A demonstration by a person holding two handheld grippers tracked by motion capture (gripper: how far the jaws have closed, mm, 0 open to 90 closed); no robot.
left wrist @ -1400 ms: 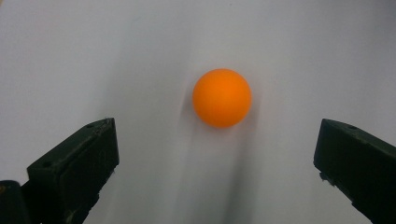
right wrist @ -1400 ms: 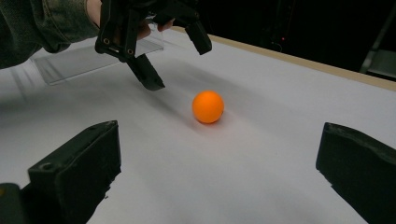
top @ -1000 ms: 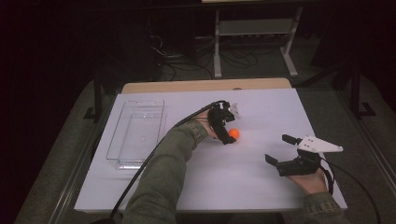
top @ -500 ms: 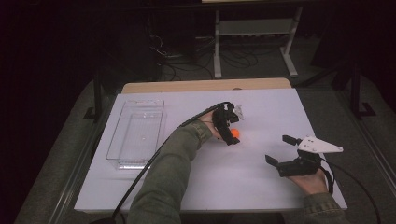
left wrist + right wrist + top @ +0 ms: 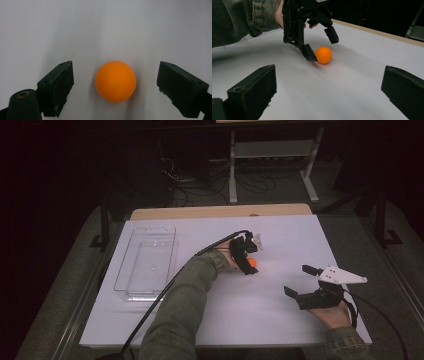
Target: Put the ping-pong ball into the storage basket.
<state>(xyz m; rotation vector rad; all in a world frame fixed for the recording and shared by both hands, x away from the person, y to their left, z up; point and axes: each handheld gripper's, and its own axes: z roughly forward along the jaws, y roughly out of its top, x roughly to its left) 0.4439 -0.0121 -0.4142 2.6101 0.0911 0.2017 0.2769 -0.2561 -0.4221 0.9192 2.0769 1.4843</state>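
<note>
An orange ball [image 5: 253, 262] rests on the white bench [image 5: 280, 320] just right of the middle of the high view, and the left gripper [image 5: 247, 258] stands over it, jaws pointing down. In the left gripper view the ball [image 5: 115, 81] sits on the bare surface between the two black jaws, a little nearer the left jaw in that frame, with a clear gap on either side, so no pad presses on it. The jaws have just been closing around it and stand apart, nothing clamped yet. From the right gripper view, one finger of the left gripper [image 5: 318, 46] seems to stand just beside the ball [image 5: 323, 55] at its left and the other hangs above and behind it. A ball has no long axis, so only centring matters; the coming squeeze probably needs a slight shift so that it does not roll away. The right gripper [image 5: 299, 282] lies at the lower right of the high view, well apart from the ball, its jaws wide open and empty. A clear tray [image 5: 131, 290] sits at the left.
</note>
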